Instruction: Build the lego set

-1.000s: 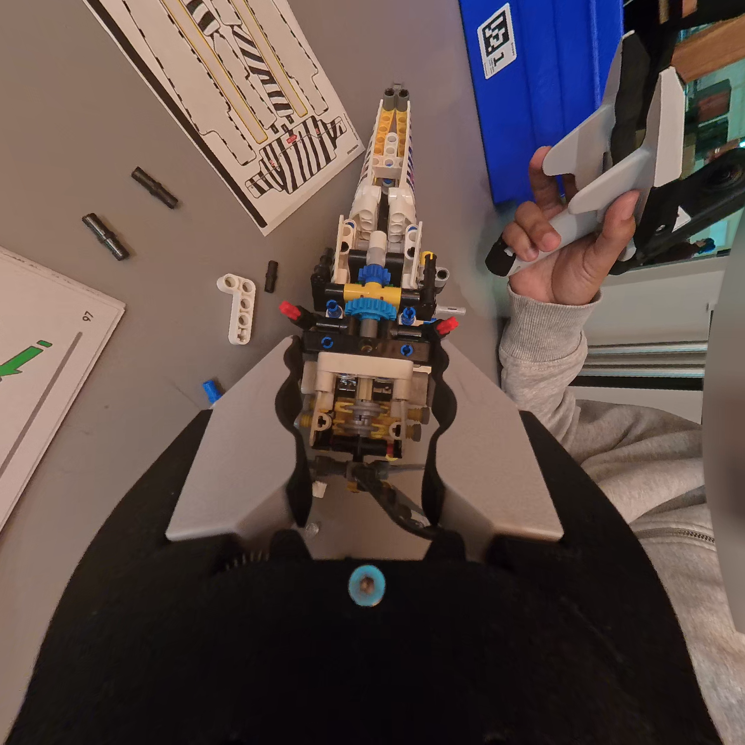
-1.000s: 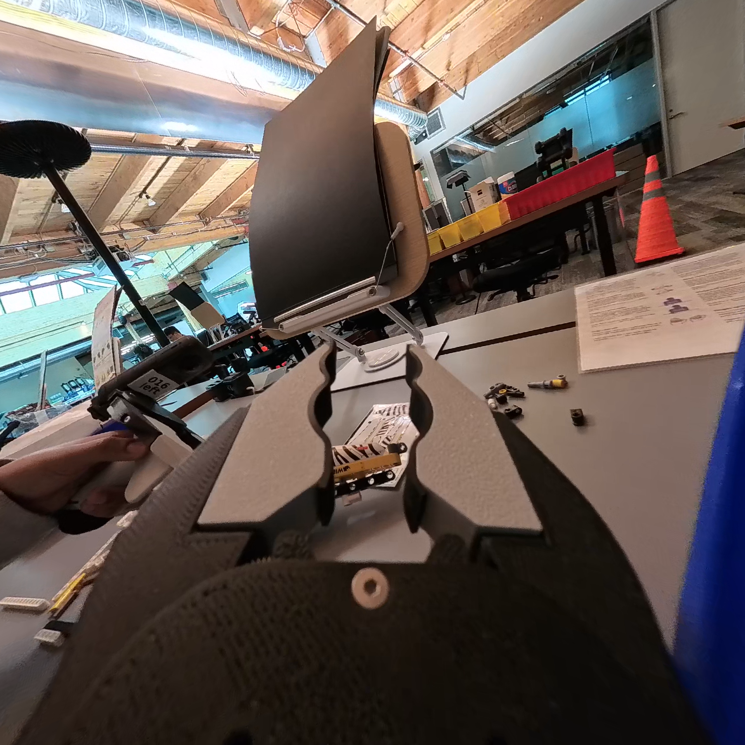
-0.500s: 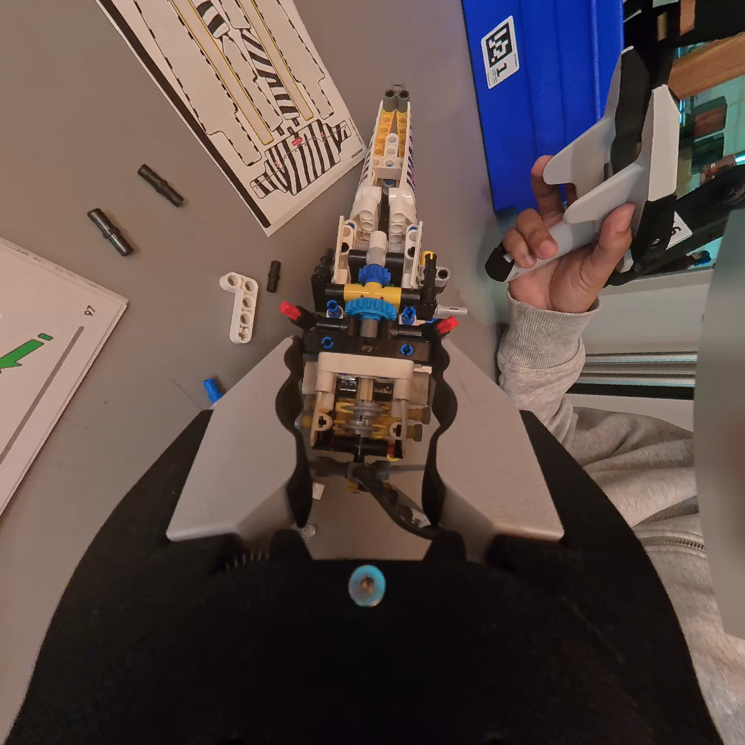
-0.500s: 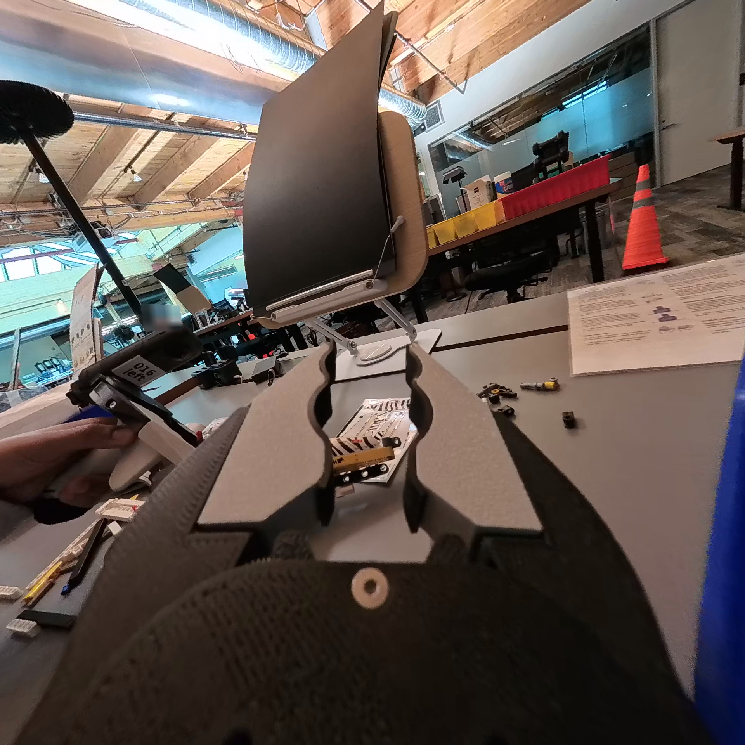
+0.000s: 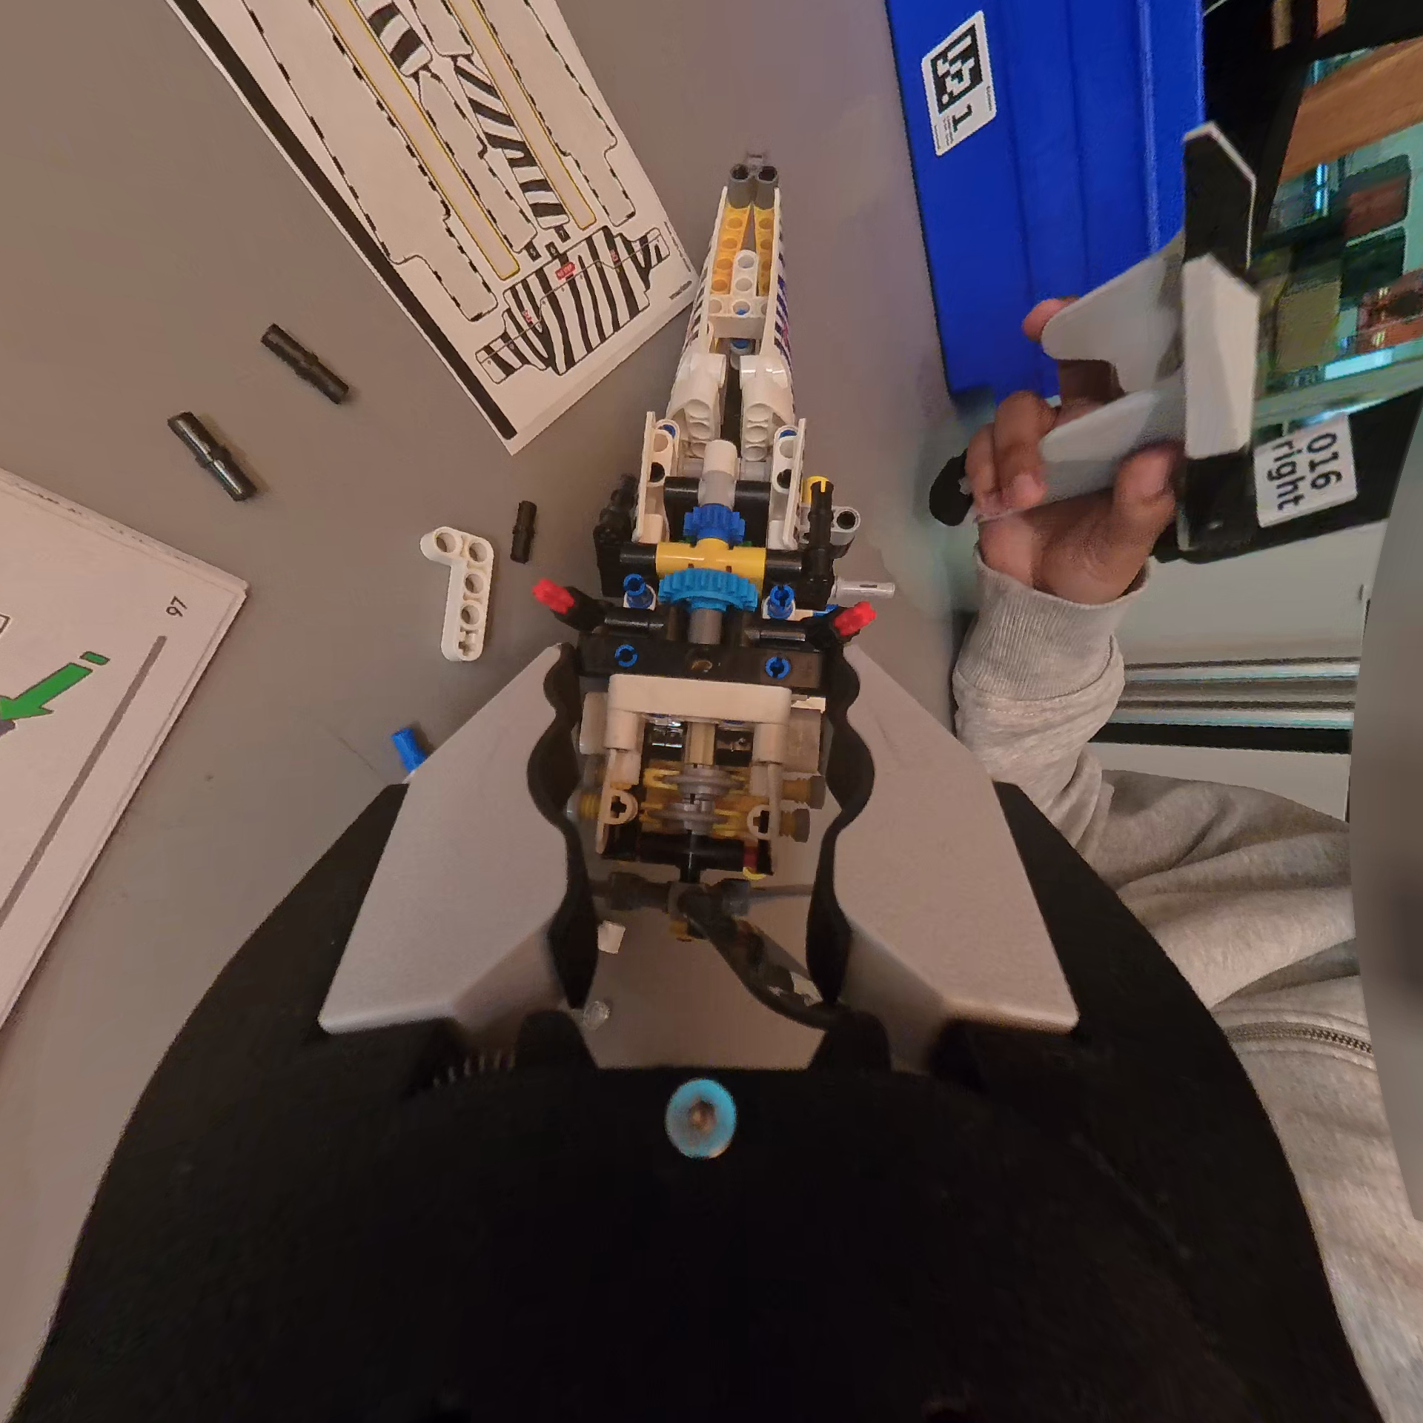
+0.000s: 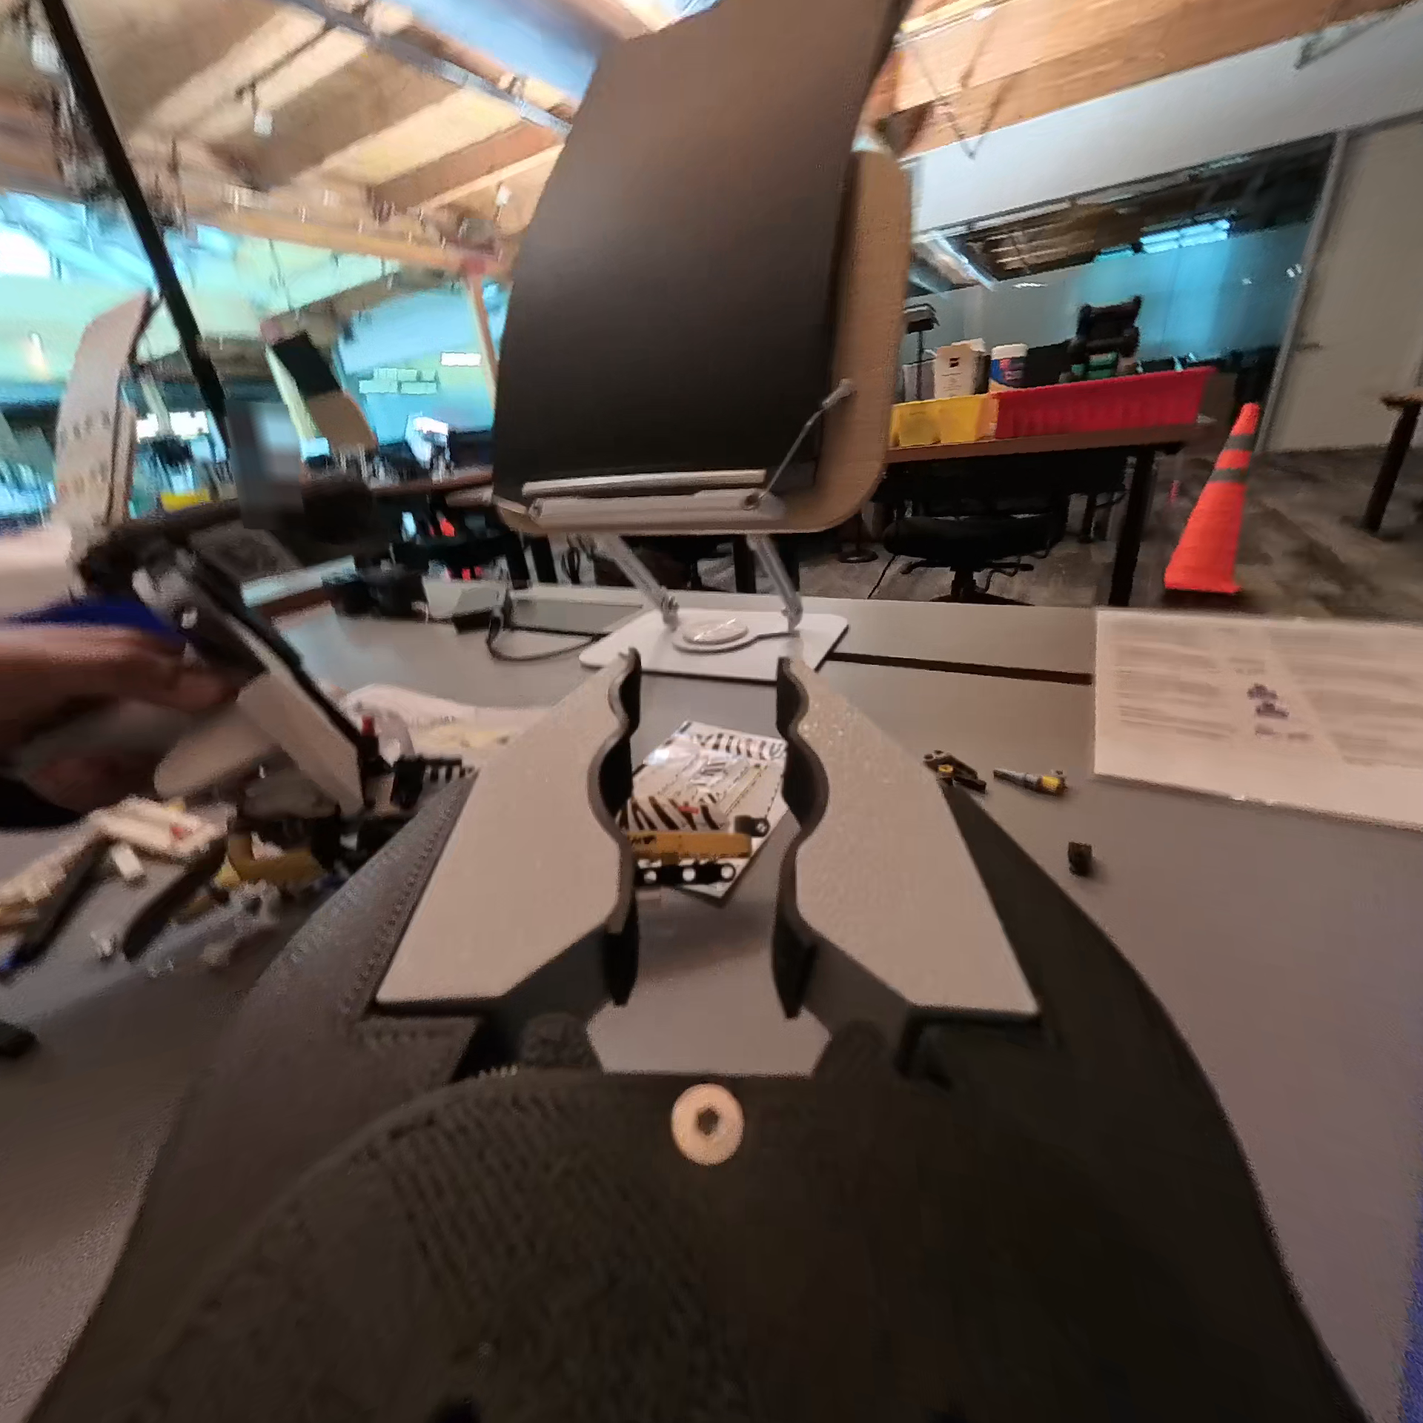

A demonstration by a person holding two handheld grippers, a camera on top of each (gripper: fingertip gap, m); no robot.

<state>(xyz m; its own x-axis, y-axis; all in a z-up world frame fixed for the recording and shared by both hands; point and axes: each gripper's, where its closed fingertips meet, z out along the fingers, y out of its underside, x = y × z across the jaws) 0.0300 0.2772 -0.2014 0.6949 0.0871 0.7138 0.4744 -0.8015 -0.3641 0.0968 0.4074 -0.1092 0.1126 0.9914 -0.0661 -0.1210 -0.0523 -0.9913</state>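
My left gripper (image 5: 699, 678) is shut on the rear block of the long lego model (image 5: 728, 493), a white, yellow and black technic frame with blue gears. The model lies on the grey table (image 5: 192, 254) and points away from me. My right gripper (image 6: 707, 670) is open and empty, held low over the table. Between its fingers I see the model's yellow tip (image 6: 689, 843) farther off, on the sticker sheet (image 6: 716, 770). A hand holds the right gripper (image 5: 1186, 331) to the right of the model. The left gripper (image 6: 339, 755) shows at the left of the right wrist view.
Left of the model lie a white L-shaped beam (image 5: 462, 589), three black pins (image 5: 304, 373) (image 5: 212, 456) (image 5: 524, 530), a blue pin (image 5: 406, 745), the zebra-striped sticker sheet (image 5: 462, 177) and an instruction booklet (image 5: 77, 693). A blue bin (image 5: 1032, 192) stands at the right. A tablet stand (image 6: 708, 639), a paper sheet (image 6: 1263, 708) and small parts (image 6: 1032, 779) lie farther back.
My right gripper has tipped down toward the table and its view is blurred with motion. My left gripper still holds the model in the same place.
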